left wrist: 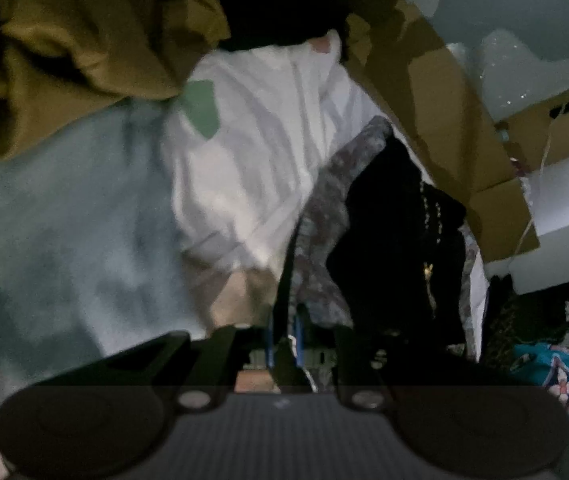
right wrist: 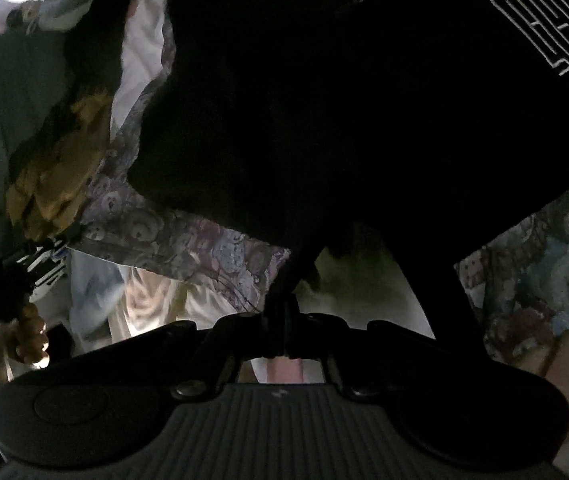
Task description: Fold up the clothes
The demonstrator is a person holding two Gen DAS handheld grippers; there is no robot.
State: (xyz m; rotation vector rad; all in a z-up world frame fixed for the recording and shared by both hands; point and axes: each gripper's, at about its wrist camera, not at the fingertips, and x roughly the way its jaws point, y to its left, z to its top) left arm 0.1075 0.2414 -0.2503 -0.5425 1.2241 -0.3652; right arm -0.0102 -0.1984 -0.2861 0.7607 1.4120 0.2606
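A black garment point(right wrist: 324, 120) with a white maze-like logo point(right wrist: 548, 20) fills the right wrist view. My right gripper point(right wrist: 284, 332) is shut on a hanging fold of it. In the left wrist view the same black garment point(left wrist: 388, 220) hangs beside a bear-print cloth point(left wrist: 324, 208). My left gripper point(left wrist: 284, 344) is shut on a thin dark edge of the garment that runs up from between its fingers. The scene is dim, and the pinched edge is partly hidden by the fingers.
A heap of clothes lies behind: a white garment point(left wrist: 252, 152), an olive one point(left wrist: 84, 40) and a pale blue-grey one point(left wrist: 64, 220). A cardboard box point(left wrist: 444, 120) stands on the right. The bear-print cloth point(right wrist: 172, 232) lies under the black garment. A hand point(right wrist: 20, 340) shows at the left.
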